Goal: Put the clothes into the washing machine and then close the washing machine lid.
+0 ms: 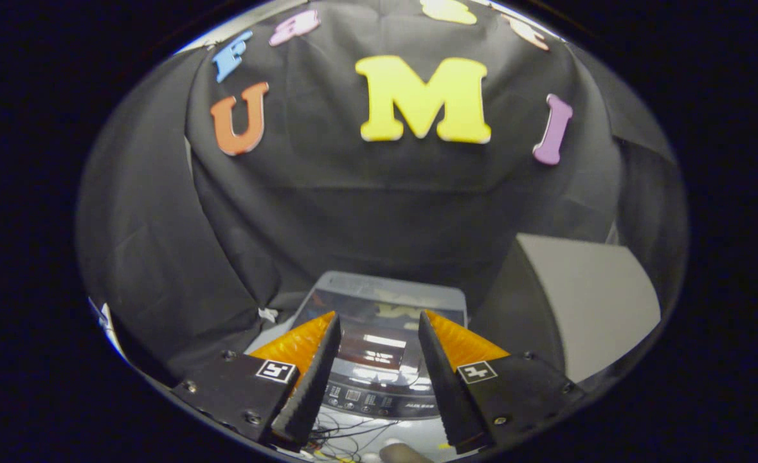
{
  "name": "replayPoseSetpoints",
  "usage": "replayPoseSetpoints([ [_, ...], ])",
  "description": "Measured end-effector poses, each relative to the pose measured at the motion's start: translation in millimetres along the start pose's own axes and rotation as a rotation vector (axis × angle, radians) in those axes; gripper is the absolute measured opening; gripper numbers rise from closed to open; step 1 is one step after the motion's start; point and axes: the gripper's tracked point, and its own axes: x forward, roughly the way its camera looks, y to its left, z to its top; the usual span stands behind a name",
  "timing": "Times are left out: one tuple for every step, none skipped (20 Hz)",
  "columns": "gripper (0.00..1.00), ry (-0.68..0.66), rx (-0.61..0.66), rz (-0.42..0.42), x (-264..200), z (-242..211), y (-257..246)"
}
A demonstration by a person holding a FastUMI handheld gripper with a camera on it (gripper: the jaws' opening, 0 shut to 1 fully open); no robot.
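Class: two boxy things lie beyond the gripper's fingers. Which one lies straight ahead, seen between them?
The washing machine, glossy lid down, seen between the open gripper's fingers with nothing held. The grey box stands off to its right.

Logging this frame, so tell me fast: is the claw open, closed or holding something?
Claw: open, holding nothing, above the washing machine, whose lid is down.

Backdrop: black cloth wall [379,212], draped in folds | right: pale grey panel [600,302] stood before it
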Motion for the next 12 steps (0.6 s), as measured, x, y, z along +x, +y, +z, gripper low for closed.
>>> replayPoseSetpoints([
  [0.77, -0.054, -0.008, -0.001, -24.8, 13.9, -11.2],
  [0.77, -0.118, -0.008, -0.003, -54.6, 34.3, -23.6],
  [0.77, -0.203, -0.001, -0.006, -86.7, 59.4, -37.4],
  [0.8, -0.278, 0.003, -0.021, -114.4, 78.5, -53.4],
  [0.84, -0.356, 0.0, -0.034, -140.0, 91.4, -70.8],
  [0.87, -0.423, -0.011, -0.058, -161.0, 98.7, -91.5],
  [0.9, -0.462, -0.02, -0.101, -176.2, 99.9, -115.2],
  [0.93, -0.472, -0.031, -0.142, -186.8, 92.6, -141.1],
  [0.97, -0.45, -0.043, -0.175, -194.3, 76.0, -159.5],
  [1.0, -0.432, -0.042, -0.189, -200.9, 55.7, -175.8],
  [1.0, -0.418, -0.035, -0.187, -204.9, 31.0, -194.0],
  [1.0, -0.415, -0.022, -0.183, -207.3, 10.1, -209.0],
])
